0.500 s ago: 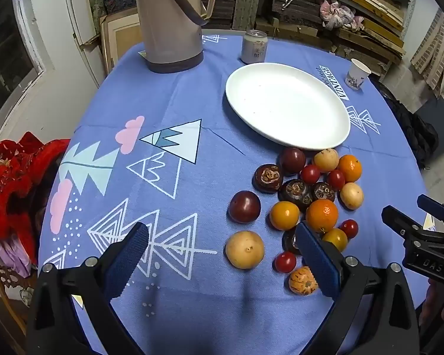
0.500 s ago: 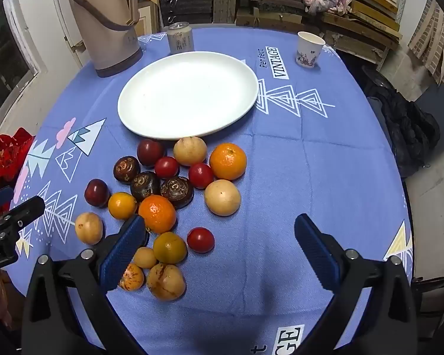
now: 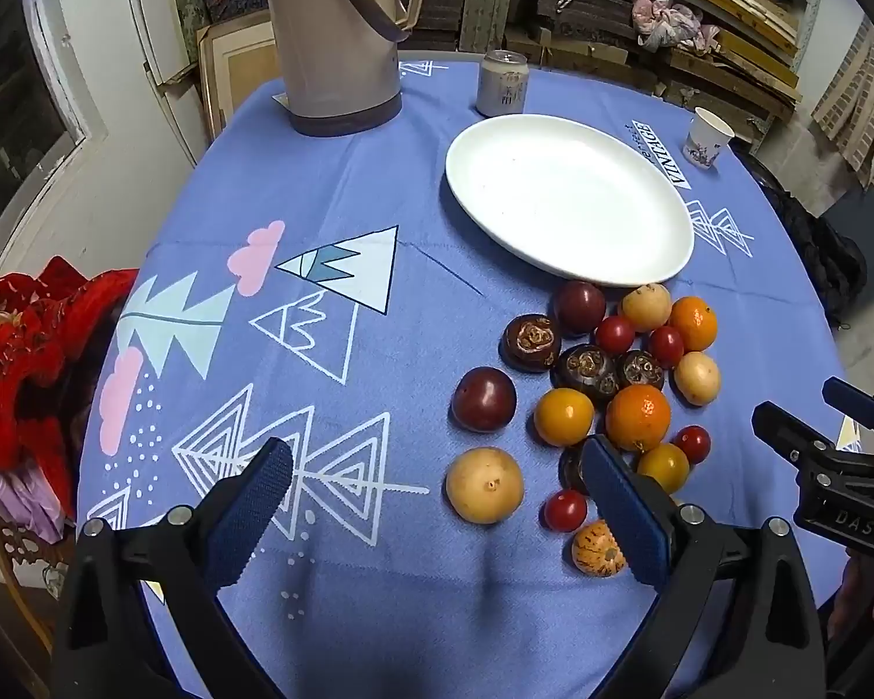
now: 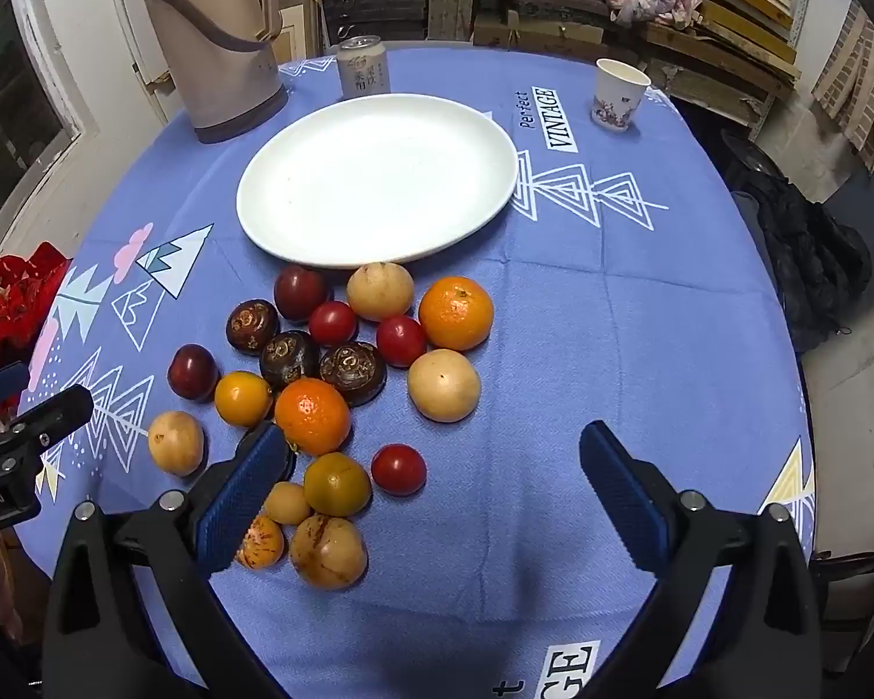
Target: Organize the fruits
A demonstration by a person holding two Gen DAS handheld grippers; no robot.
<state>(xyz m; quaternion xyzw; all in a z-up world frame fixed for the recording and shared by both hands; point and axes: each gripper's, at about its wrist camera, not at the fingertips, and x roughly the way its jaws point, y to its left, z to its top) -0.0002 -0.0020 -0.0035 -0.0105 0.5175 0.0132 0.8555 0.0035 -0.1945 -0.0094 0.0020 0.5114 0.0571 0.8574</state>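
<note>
Almost nothing is seen to have changed over the last half second: both claws are held in the same poses, so sorting is judged not yet begun. The left claw [image 3: 437,518] is spread wide and empty, as is the right claw [image 4: 431,489]. The fruits [image 4: 344,384] are clustered ahead of the right claw, toward its left finger, and ahead-right of the left claw. The empty plate [image 4: 379,175] lies just beyond them. Bare table [image 4: 641,320] is left ahead-right of the right claw, before the rim.
</note>
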